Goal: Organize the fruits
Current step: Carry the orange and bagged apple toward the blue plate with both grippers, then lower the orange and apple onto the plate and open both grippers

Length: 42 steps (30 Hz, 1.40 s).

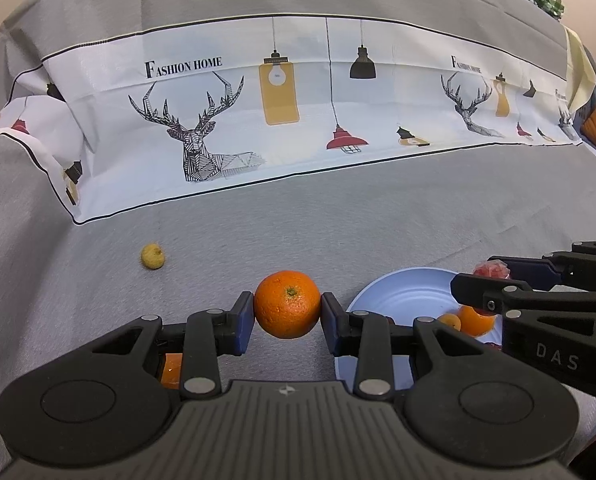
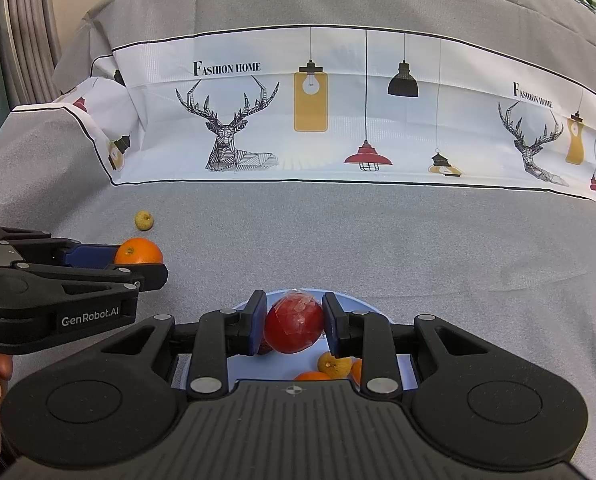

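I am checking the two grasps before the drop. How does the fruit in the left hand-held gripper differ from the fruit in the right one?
The orange in the left hand-held gripper has bare, dimpled skin; the red fruit in the right hand-held gripper is dark red under clear wrap. The orange is beside the blue plate; the red fruit is above it. Both are round and clamped.

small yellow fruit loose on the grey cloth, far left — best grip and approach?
Grip the small yellow fruit across its widest middle, coming from above. It is roundish and lies alone on the flat grey cloth, so both sides are free. A low side approach would likely roll it. The left gripper is nearest but holds the orange, which must go first.
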Each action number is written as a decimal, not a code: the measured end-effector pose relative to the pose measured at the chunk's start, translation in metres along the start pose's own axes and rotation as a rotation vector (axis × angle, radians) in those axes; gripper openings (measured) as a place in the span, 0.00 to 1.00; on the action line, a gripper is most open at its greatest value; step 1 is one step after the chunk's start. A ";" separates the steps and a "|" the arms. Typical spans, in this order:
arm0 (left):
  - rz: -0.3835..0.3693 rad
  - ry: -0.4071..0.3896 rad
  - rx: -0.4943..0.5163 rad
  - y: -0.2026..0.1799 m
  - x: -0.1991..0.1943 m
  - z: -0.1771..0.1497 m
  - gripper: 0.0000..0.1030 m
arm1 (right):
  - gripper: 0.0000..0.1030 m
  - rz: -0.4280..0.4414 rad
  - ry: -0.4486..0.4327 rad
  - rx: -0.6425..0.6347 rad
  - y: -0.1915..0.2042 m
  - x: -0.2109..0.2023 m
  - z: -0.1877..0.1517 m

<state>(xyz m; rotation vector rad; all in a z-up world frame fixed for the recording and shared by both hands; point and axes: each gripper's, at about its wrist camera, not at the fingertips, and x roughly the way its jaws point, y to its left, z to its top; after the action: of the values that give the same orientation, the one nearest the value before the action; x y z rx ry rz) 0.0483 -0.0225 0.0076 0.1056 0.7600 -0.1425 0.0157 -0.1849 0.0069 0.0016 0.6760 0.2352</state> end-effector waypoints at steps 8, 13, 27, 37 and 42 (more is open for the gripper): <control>-0.005 -0.003 0.008 -0.001 -0.001 0.000 0.38 | 0.31 -0.006 0.002 -0.001 -0.001 0.001 -0.001; -0.008 -0.003 0.007 -0.001 -0.001 0.000 0.38 | 0.31 -0.063 0.001 0.032 -0.011 0.002 0.001; -0.172 0.101 0.115 -0.036 0.014 -0.014 0.38 | 0.31 -0.094 0.164 0.054 -0.024 0.021 -0.013; -0.180 0.129 0.167 -0.044 0.021 -0.020 0.38 | 0.31 -0.117 0.261 -0.029 -0.014 0.032 -0.021; -0.181 0.132 0.174 -0.044 0.021 -0.020 0.38 | 0.31 -0.122 0.285 -0.037 -0.014 0.034 -0.023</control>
<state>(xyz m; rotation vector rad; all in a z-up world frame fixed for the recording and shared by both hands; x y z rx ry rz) 0.0429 -0.0646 -0.0234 0.2130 0.8885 -0.3771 0.0303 -0.1925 -0.0332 -0.1096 0.9523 0.1312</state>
